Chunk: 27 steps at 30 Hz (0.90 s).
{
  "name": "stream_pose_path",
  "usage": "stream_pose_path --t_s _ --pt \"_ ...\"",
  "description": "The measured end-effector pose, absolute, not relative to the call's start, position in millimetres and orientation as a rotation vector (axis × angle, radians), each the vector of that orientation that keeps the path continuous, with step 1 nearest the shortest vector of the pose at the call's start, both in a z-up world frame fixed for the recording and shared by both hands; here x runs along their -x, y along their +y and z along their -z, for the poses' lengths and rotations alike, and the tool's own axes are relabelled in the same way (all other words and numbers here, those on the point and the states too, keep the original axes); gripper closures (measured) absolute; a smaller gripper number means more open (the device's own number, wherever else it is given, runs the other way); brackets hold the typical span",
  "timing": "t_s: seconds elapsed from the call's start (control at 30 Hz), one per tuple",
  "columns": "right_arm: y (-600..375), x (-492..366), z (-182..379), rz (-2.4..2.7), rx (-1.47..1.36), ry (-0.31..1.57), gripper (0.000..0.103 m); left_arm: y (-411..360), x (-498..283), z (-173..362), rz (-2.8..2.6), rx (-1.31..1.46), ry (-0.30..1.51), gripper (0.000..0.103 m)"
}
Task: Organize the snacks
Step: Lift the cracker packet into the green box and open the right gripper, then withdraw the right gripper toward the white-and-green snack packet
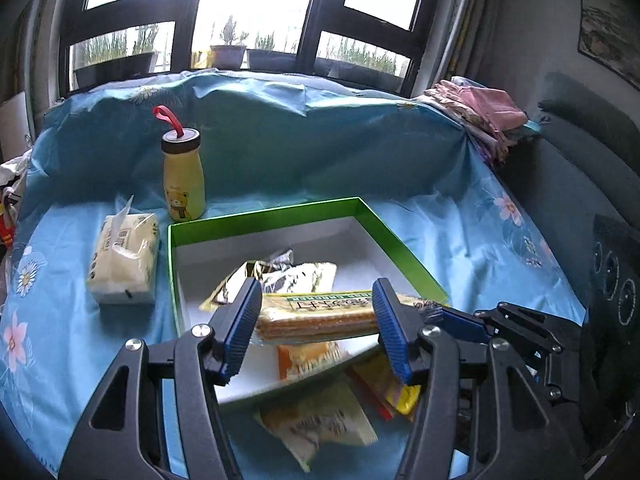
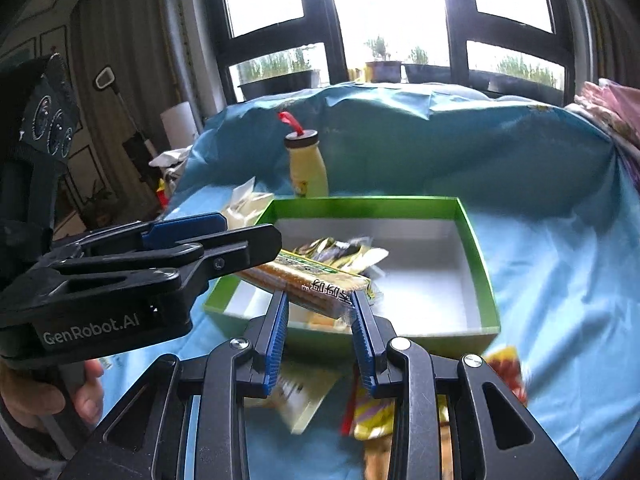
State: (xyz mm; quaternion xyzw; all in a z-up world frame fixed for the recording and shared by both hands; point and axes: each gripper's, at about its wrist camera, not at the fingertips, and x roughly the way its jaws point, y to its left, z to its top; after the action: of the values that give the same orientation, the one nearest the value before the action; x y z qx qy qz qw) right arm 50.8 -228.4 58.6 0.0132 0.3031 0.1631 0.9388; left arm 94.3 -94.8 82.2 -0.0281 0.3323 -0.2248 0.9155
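A long cracker pack (image 1: pixel 320 316) with a green label hangs over the near part of the green-rimmed box (image 1: pixel 264 212). My left gripper (image 1: pixel 316 286) is shut on it: the pack's left end presses the left pad and its body passes behind the right finger. In the right wrist view my right gripper (image 2: pixel 320 296) is shut on the pack's (image 2: pixel 316 280) other end. There the left gripper (image 2: pixel 252 232) comes in from the left. Several wrapped snacks (image 1: pixel 296 276) lie inside the box. More loose snack packs (image 1: pixel 320 424) lie on the cloth in front of it.
A yellow bear bottle (image 1: pixel 184 176) with a red loop and a tissue pack (image 1: pixel 124 260) stand left of the box on the blue flowered cloth (image 1: pixel 500 232). Folded fabric (image 1: pixel 480 116) lies at the back right. A person's hand (image 2: pixel 48 396) holds the left gripper's handle.
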Motion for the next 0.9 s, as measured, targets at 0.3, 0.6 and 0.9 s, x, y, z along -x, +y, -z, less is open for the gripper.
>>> stream_pose_path --t_s 0.3,0.6,0.9 --pt "-247 -108 -39 -0.284 -0.019 0.696 0.069 -122 -152 -53 0.456 0.036 0.771 0.047" --pt "-257 -124 -5 -0.234 -0.038 0.829 0.058 -123 -156 -33 0.408 0.036 0.835 0.029" --pt "-281 -85 -21 -0.221 -0.099 0.787 0.046 -112 -122 -40 0.346 0.025 0.824 0.013"
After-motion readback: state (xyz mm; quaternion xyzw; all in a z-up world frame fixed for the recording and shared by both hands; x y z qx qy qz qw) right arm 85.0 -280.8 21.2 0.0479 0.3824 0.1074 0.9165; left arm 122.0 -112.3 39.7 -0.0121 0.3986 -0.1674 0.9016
